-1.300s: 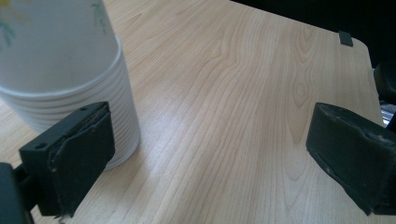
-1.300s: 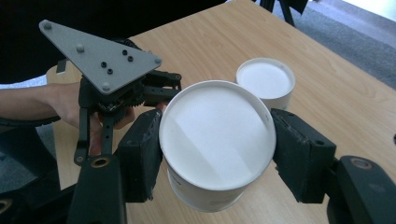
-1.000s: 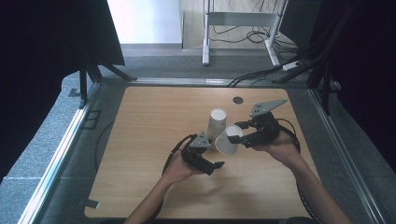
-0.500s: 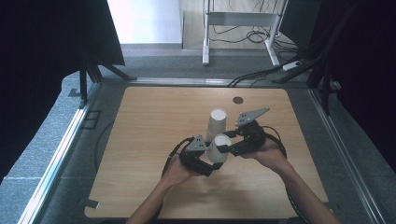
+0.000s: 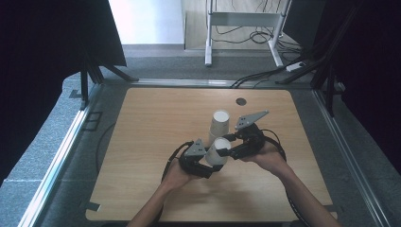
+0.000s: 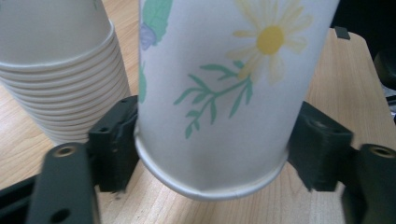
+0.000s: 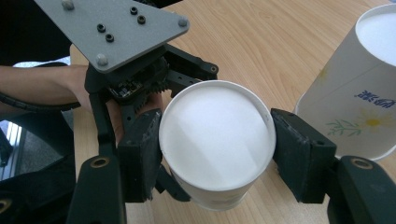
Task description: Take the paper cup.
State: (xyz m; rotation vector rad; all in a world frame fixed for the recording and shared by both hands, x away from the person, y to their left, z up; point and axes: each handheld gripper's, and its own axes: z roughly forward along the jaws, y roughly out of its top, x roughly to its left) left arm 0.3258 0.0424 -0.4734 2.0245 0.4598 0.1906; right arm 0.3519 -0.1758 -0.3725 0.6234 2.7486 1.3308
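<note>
- Paper cup (image 5: 218, 151), white with a daisy print, sat upside down between both tongs, near the middle of the wooden counter (image 5: 151, 132), slightly toward its near edge.
- The right tongs (image 7: 215, 154) were clenched on the cup near its upturned base, pads touching either side.
- The left tongs (image 6: 212, 154) had just been closing, and their pads met the cup just above its rim.
- A stack (image 5: 220, 124) of like cups stood just beyond, toward the far edge.
</note>
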